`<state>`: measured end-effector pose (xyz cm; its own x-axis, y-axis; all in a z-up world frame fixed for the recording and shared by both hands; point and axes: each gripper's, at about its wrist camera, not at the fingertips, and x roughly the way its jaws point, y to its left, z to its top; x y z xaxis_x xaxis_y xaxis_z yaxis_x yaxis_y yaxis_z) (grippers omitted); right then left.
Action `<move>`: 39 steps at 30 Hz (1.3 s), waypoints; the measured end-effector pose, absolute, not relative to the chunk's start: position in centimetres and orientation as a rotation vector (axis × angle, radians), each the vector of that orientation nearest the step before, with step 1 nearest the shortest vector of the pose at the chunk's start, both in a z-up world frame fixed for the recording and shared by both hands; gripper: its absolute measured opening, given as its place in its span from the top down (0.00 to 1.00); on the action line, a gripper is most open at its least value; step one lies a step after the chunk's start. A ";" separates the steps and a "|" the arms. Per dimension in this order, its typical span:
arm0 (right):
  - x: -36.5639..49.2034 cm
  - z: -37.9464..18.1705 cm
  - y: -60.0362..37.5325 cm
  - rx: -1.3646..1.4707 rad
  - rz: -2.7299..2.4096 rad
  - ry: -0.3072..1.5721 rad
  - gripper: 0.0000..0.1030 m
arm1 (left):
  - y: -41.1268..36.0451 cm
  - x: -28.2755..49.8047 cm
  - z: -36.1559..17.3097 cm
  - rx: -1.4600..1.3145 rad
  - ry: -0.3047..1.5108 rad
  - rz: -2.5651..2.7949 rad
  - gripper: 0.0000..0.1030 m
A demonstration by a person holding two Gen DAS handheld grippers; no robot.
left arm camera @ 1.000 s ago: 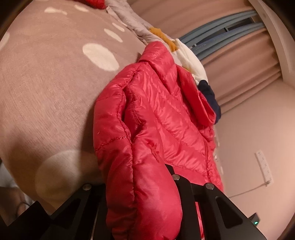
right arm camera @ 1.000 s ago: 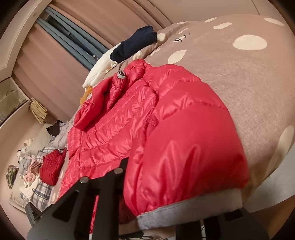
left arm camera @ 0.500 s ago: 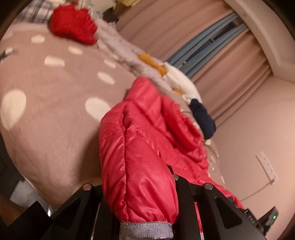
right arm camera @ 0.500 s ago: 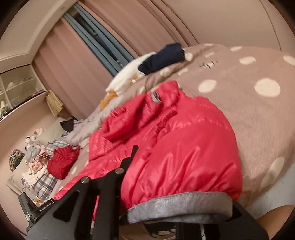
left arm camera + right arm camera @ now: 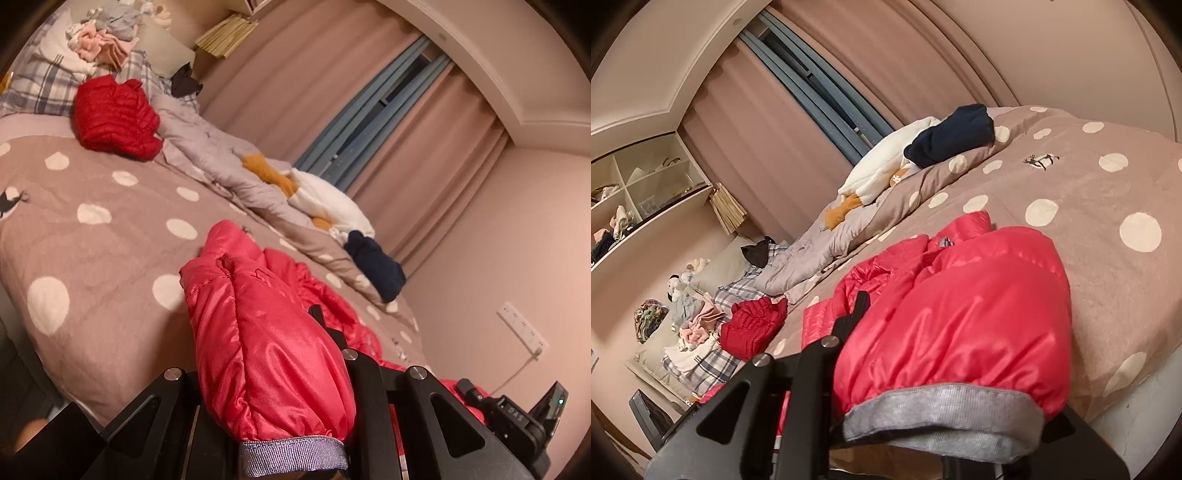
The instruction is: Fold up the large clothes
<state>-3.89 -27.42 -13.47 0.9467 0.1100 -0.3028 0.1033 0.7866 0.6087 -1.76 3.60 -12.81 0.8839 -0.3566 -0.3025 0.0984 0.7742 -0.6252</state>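
A red puffer jacket (image 5: 258, 288) lies on the polka-dot bed cover (image 5: 92, 251). My left gripper (image 5: 273, 369) is shut on one sleeve with a grey cuff (image 5: 291, 456), lifted off the bed. My right gripper (image 5: 945, 350) is shut on the other sleeve (image 5: 960, 325), whose grey cuff (image 5: 942, 417) hangs toward the camera. The jacket body (image 5: 886, 266) and collar stretch away between the sleeves. The fingertips are mostly hidden by the fabric.
A folded dark red jacket (image 5: 114, 114) lies near plaid pillows (image 5: 40, 81). A grey duvet (image 5: 207, 147), white and orange clothes (image 5: 321, 203) and a navy garment (image 5: 376, 266) lie along the far side. Curtains (image 5: 757, 140) and shelves (image 5: 635, 184) stand behind.
Both grippers have pulled back and lifted with the sleeves. The jacket looks farther away and more of the bed and room shows.
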 end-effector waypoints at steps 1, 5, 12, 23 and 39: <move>-4.2 -13.2 -27.3 0.663 0.008 0.326 0.82 | 3.7 -2.0 -12.5 -0.641 0.413 -0.257 0.85; -4.9 -12.1 -26.7 0.624 0.024 0.292 0.80 | 4.0 -2.0 -11.9 -0.640 0.380 -0.263 0.85; -1.8 -10.9 -26.7 0.596 -0.038 0.363 0.80 | 3.2 1.1 -10.8 -0.567 0.423 -0.231 0.85; 3.3 -7.5 -26.8 0.561 -0.088 0.402 0.80 | 2.3 6.6 -7.7 -0.501 0.403 -0.217 0.85; 14.8 -12.0 -28.5 0.462 -0.172 0.598 0.79 | 1.3 15.3 -14.1 -0.462 0.489 -0.207 0.85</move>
